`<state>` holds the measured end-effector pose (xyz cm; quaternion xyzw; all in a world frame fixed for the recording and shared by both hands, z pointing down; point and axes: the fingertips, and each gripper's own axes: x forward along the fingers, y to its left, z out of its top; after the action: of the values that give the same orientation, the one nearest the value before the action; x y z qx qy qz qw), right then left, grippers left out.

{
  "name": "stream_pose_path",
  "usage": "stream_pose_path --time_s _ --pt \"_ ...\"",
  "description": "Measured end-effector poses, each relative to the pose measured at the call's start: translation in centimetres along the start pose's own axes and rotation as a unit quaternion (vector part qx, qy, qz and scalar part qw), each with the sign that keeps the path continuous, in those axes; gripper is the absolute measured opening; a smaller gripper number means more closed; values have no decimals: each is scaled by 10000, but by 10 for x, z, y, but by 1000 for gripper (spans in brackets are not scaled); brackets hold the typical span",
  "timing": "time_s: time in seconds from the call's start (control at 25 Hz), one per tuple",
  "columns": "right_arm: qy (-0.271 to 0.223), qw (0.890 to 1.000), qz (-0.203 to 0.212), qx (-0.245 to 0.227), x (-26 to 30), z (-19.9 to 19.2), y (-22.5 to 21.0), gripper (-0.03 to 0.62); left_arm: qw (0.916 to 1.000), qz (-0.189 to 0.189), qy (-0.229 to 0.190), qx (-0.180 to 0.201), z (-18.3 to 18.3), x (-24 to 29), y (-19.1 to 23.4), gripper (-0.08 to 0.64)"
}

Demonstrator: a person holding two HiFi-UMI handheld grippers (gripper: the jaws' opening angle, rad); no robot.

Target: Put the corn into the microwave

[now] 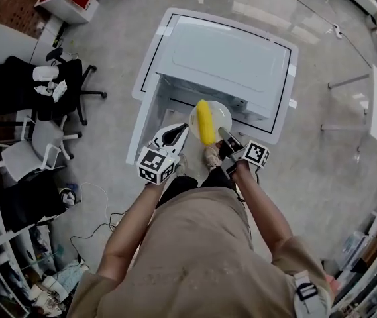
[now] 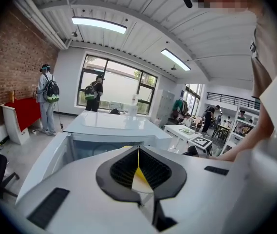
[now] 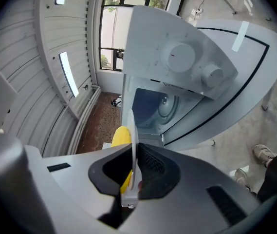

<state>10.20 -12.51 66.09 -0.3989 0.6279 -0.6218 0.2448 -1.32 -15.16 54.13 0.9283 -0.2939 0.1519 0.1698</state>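
A yellow corn cob (image 1: 205,122) lies on a small white plate (image 1: 220,114), held in front of the white microwave (image 1: 228,58). The microwave's door (image 1: 146,108) hangs open at the left and its cavity (image 2: 92,149) faces me. My left gripper (image 1: 183,130) is shut on the plate's left rim; between its pads a strip of plate (image 2: 139,183) and corn (image 2: 138,171) shows. My right gripper (image 1: 222,133) is shut on the plate's near right rim (image 3: 133,145), seen edge-on, with the corn (image 3: 121,136) beside it. The microwave's two knobs (image 3: 182,57) show in the right gripper view.
Black office chairs (image 1: 55,85) stand left of the microwave, with shelving (image 1: 2,244) at the lower left. Two people (image 2: 46,99) stand by the far window, near a red cabinet (image 2: 19,113). White tables (image 2: 192,133) lie to the right. My shoe (image 3: 265,155) is on the floor.
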Motion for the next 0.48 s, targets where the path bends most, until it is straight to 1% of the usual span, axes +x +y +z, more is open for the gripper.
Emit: stream_pose_path --time_s 0.08,0.2,0.48 --pt "-24 10000 -31 50 13 1 -15 25 9999 136 75 -10 -7 4 9 6" --pt "-89 9999 -115 -38 32 7 -37 25 9995 265 194 -1 -15 12 19 6" --pt "-347 9992 -170 65 70 21 -78 25 9983 350 468 -64 -38 25 30 6"
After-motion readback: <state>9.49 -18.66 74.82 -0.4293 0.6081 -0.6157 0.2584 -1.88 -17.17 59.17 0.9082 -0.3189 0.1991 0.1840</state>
